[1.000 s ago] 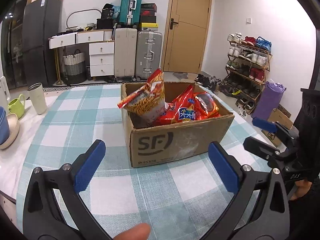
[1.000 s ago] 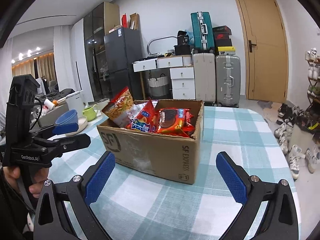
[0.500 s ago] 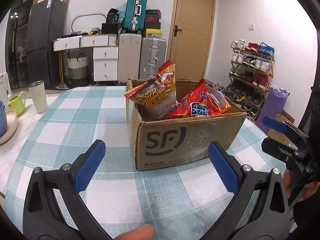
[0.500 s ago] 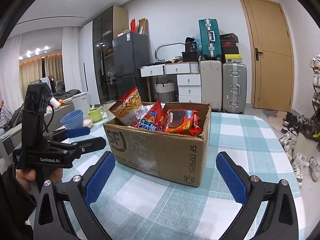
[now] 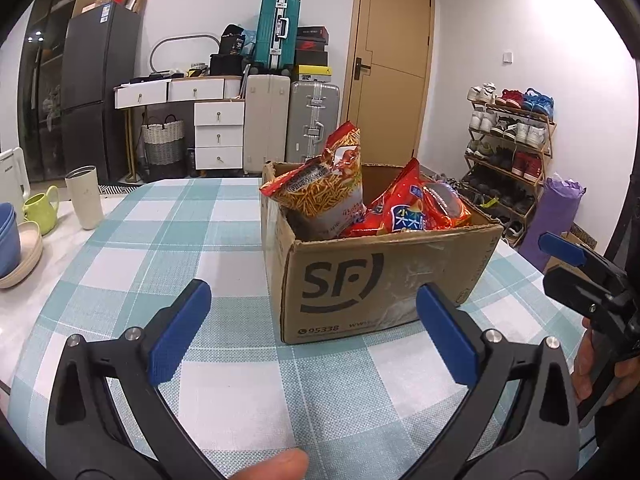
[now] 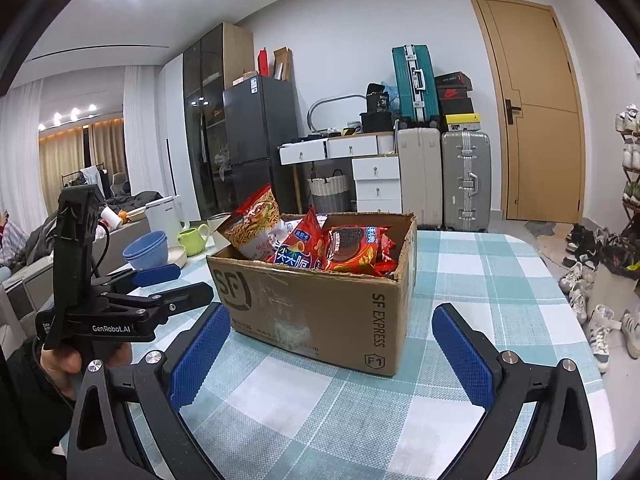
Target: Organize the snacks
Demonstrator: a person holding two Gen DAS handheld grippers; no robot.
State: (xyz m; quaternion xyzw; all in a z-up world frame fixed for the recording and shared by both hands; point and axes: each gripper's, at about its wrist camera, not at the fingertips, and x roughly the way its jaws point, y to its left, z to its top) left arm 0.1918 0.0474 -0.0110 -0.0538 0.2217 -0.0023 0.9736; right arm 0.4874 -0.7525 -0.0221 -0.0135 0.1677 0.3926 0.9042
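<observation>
A brown SF Express cardboard box (image 5: 372, 280) stands open on the checked tablecloth; it also shows in the right wrist view (image 6: 320, 304). Several snack bags stand in it: a tall noodle-snack bag (image 5: 324, 184) at its left, red chip bags (image 5: 404, 212) and a cookie pack (image 6: 352, 248). My left gripper (image 5: 312, 320) is open and empty, just in front of the box. My right gripper (image 6: 332, 344) is open and empty, near the box's right front corner. Each gripper shows at the edge of the other's view.
A white tumbler (image 5: 85, 196), a green mug (image 5: 40, 208) and stacked bowls (image 5: 12, 248) stand at the table's left edge. A white kettle (image 6: 166, 216) stands behind them. Suitcases, drawers, a fridge and a shoe rack (image 5: 508, 152) line the room beyond the table.
Both grippers have lowered and tilted up, so the box looms larger and is seen more from the side. Both stay open and empty.
</observation>
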